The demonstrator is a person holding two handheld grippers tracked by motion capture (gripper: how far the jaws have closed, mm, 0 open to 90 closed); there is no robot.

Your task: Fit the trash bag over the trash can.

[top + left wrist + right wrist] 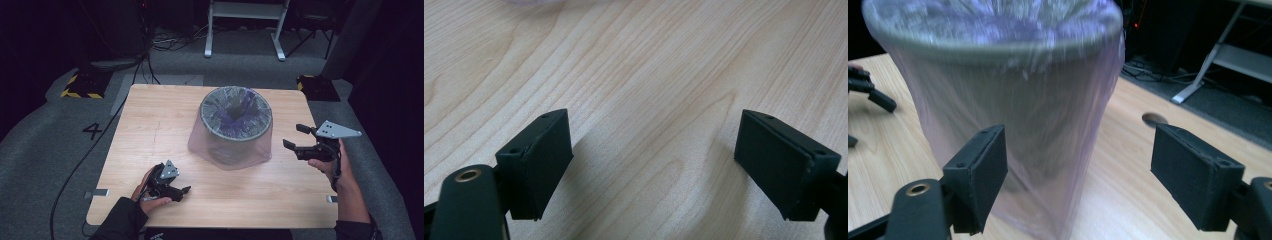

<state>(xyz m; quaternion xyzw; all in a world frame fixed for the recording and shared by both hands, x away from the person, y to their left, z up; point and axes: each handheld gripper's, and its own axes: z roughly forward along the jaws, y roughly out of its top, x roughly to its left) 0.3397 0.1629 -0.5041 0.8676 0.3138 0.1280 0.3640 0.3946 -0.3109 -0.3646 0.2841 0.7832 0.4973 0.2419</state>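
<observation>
Hanging loose over the bin (235, 132), the thin purple liner (1048, 165) looks light, soft and slippery; both wide tools, left (181, 192) and right (295, 137), should pinch its draped skirt.

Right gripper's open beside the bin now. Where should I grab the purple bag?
Probably pinch the purple bag at its loose skirt low on the right flank, coming in level with the right gripper. There the film flares off the bin; higher up it lies tight against the rim.

Bright tabletop amid dark surroundings, motion-blurred bin (998, 100)
</observation>
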